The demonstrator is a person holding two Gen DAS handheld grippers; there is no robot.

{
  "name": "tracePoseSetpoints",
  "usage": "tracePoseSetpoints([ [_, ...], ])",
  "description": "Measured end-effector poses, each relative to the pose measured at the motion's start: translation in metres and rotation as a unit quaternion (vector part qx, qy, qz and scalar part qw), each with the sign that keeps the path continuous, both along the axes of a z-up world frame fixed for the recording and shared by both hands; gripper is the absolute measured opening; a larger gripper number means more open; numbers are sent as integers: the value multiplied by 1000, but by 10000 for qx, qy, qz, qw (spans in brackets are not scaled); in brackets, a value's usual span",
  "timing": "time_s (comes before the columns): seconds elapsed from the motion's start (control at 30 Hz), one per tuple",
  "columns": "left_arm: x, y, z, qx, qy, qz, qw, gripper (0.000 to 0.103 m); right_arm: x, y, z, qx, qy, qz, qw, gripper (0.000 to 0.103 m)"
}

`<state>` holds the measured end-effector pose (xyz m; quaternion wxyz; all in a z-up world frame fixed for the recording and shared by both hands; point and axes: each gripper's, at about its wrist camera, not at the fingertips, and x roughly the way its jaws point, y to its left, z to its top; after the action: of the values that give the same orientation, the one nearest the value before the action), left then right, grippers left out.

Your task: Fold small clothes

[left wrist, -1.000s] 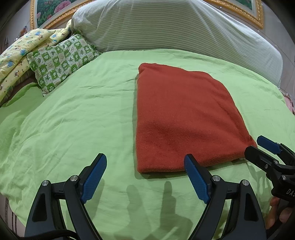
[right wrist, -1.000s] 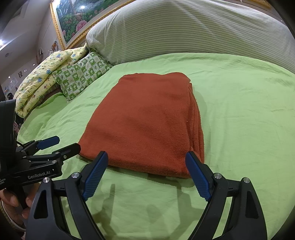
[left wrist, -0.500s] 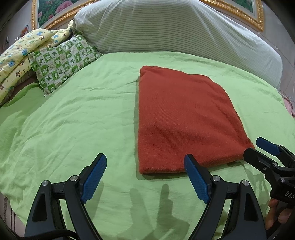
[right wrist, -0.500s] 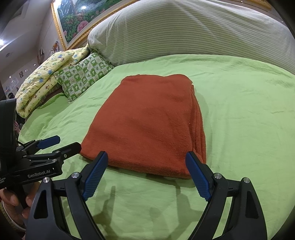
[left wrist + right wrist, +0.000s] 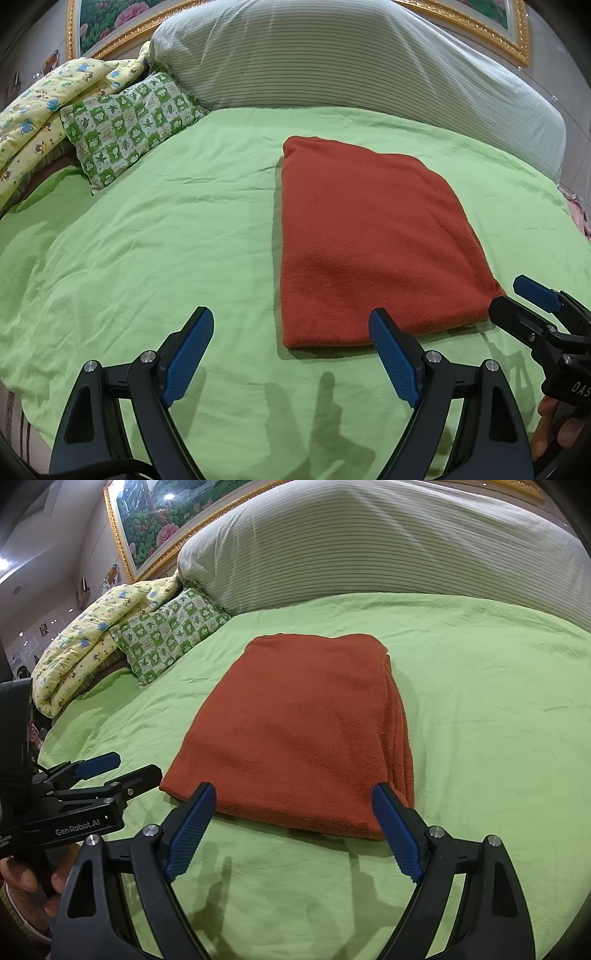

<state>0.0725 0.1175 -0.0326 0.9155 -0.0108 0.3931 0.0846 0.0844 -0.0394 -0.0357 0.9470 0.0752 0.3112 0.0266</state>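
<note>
A rust-red knitted garment (image 5: pixel 369 240) lies folded into a flat rectangle on the green bedsheet (image 5: pixel 166 240); it also shows in the right wrist view (image 5: pixel 295 731), with stacked layers along its right edge. My left gripper (image 5: pixel 291 354) is open and empty, above the sheet just short of the garment's near left corner. My right gripper (image 5: pixel 291 830) is open and empty, facing the garment's near edge. Each gripper shows in the other's view: the right one (image 5: pixel 524 306) at the garment's near right corner, the left one (image 5: pixel 118 771) at its near left corner.
A large striped pillow (image 5: pixel 332 66) lies across the head of the bed. A green patterned pillow (image 5: pixel 125 122) and a yellow quilt (image 5: pixel 33 114) sit at the far left. A gold-framed painting (image 5: pixel 147 520) hangs behind. The bed edge is close below the grippers.
Both grippers have drawn back a little toward me and away from the garment; its near edge sits slightly farther from the fingertips. The garment has not moved.
</note>
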Motion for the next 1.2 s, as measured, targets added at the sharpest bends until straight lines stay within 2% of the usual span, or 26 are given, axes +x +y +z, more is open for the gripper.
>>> tracePoseSetpoints([
  [1.2,0,1,2,-13,-1,-42,10000,87,-1,5,3,5,16,-8,10000,87],
])
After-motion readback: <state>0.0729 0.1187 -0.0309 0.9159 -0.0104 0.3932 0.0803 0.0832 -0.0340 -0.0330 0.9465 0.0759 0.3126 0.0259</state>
